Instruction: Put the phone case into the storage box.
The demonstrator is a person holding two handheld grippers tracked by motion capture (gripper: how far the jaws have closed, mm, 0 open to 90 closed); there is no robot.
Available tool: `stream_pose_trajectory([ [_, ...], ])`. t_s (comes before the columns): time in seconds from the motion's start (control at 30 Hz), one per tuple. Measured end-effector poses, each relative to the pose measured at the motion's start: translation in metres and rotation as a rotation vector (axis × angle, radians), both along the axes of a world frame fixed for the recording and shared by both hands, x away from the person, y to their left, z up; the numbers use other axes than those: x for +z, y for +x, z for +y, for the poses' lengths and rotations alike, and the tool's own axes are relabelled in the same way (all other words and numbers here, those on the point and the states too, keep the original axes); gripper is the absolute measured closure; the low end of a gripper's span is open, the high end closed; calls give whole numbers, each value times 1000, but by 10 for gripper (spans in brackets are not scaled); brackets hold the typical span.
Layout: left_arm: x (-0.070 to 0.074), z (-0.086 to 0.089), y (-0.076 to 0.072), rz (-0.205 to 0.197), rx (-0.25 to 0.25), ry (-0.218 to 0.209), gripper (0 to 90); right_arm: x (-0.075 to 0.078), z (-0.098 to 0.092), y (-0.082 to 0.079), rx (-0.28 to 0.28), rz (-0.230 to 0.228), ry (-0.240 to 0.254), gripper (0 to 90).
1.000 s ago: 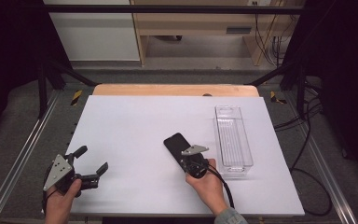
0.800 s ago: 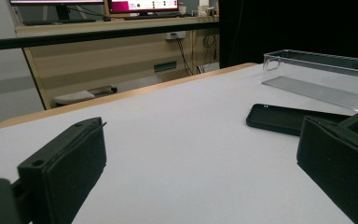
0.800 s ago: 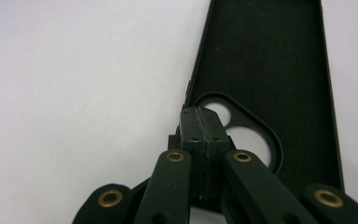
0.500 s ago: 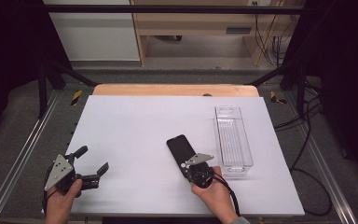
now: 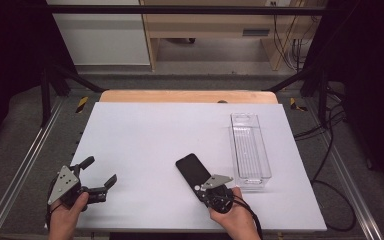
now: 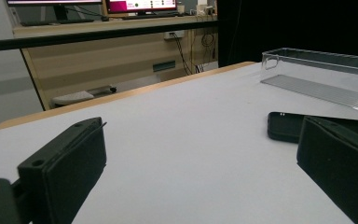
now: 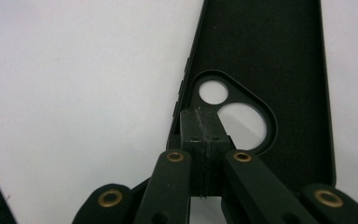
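Right gripper (image 5: 206,186): I am holding it at the near edge of the white table (image 5: 145,135), its jaws pressed together over the camera end of the black phone case (image 5: 194,170).
Grip: in the right gripper view the closed jaws (image 7: 204,135) are sitting at the rim of the case's camera cut-out; whether they are pinching that rim or only resting on it, I cannot tell.
Phone case: it is lying flat on the table, slightly right of centre and towards the near edge, its long side angled up and to the left in the high view; in the right gripper view (image 7: 270,60) its inner face is turned up, with two round openings showing white table through them.
Left gripper (image 5: 100,172): I am resting it at the near-left corner of the table, jaws standing wide apart with nothing between them.
Left gripper view: the case (image 6: 307,126) is showing low and dark beyond the right-hand jaw, well apart from it.
Clear tray (image 5: 250,145): it is sitting lengthwise near the right edge of the table, just beside the case but not touching it; in the left gripper view (image 6: 321,70) its ribbed floor is bare.
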State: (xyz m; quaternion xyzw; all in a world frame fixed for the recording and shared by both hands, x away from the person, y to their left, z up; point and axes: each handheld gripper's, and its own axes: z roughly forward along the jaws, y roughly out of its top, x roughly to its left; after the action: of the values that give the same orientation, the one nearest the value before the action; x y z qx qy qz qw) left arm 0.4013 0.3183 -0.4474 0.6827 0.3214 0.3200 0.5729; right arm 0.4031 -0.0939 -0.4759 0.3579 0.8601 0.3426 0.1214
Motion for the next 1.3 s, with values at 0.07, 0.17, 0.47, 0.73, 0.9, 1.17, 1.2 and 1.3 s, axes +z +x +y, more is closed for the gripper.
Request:
stream_pose_trajectory([
  [0.07,0,0,0,2,1,3,14,0,-2,-3,13,1,-4,900],
  [0.17,0,0,0,2,1,6,14,0,-4,-6,25,1,-7,900],
  [0.47,0,0,-1,3,2,8,14,1,-11,-15,57,10,-8,900],
  [0.73,-1,-2,-1,4,-8,17,14,1,-16,-25,82,-9,-20,900],
  [0.9,-1,-4,-1,9,-8,32,14,-1,-19,-26,79,-15,6,900],
  [1.17,-2,-5,-1,12,-10,38,14,0,-21,-28,102,-22,-17,900],
  [1.2,-2,-5,-1,13,-10,37,14,0,-22,-28,105,-23,-19,900],
  [1.3,-2,-5,-1,12,-9,36,14,0,-24,-31,106,-23,-26,900],
])
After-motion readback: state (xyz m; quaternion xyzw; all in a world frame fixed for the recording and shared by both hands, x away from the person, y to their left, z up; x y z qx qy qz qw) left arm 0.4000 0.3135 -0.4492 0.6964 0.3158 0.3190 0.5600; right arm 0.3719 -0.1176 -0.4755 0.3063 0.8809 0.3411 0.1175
